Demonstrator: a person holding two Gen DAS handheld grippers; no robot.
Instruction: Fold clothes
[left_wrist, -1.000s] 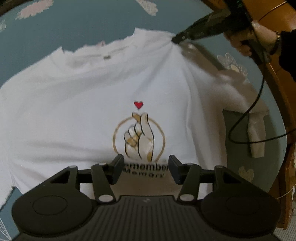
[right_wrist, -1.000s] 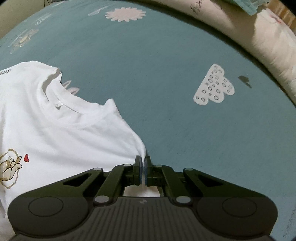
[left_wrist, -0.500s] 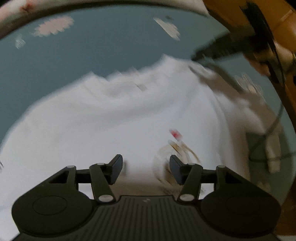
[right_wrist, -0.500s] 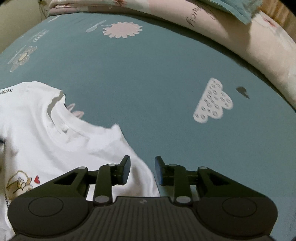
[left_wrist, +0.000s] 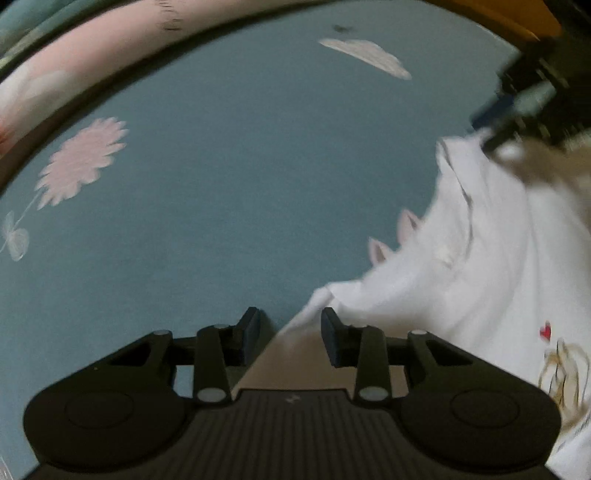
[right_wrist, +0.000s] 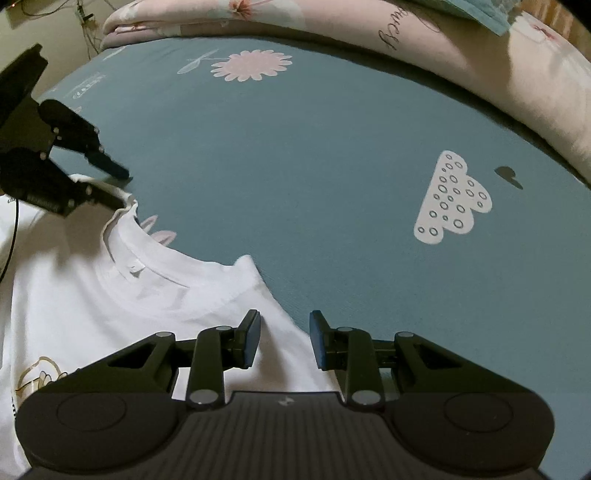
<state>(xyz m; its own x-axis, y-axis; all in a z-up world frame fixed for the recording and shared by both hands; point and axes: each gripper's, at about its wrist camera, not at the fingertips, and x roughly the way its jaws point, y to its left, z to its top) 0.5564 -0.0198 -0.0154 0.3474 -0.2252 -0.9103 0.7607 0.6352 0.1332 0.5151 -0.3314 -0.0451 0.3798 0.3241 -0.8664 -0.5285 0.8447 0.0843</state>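
The work surface is a bed covered by a teal sheet (right_wrist: 332, 155) printed with pink daisies and a white cloud, bordered at the far side by a rolled pink quilt (right_wrist: 461, 48).

A white cotton T-shirt (right_wrist: 110, 295) with a gold hand print and a small red heart lies face up on the sheet, collar toward the quilt. It occupies the left part of the right wrist view and the right part of the left wrist view.

Right gripper (right_wrist: 284, 338): jaws parted and released, hovering over the shoulder edge of the T-shirt. The cloth lies between the fingers, but the pads do not press on it.

Left gripper (left_wrist: 290, 341): jaws have just been closing and stand partly parted. The opposite shoulder edge of the T-shirt runs into the gap between them; no pinch is visible. The left wrist view is blurred.

Step in hand, as judged: take both shoulders ready for a fold.

Procedure:
1. Place each gripper squarely over its shoulder seam, just beside the collar.
2. Lower until both layers of fabric sit between the pads.
3. Clamp both sides evenly before lifting.
4. Keep the collar edge taut and level to prevent creases.
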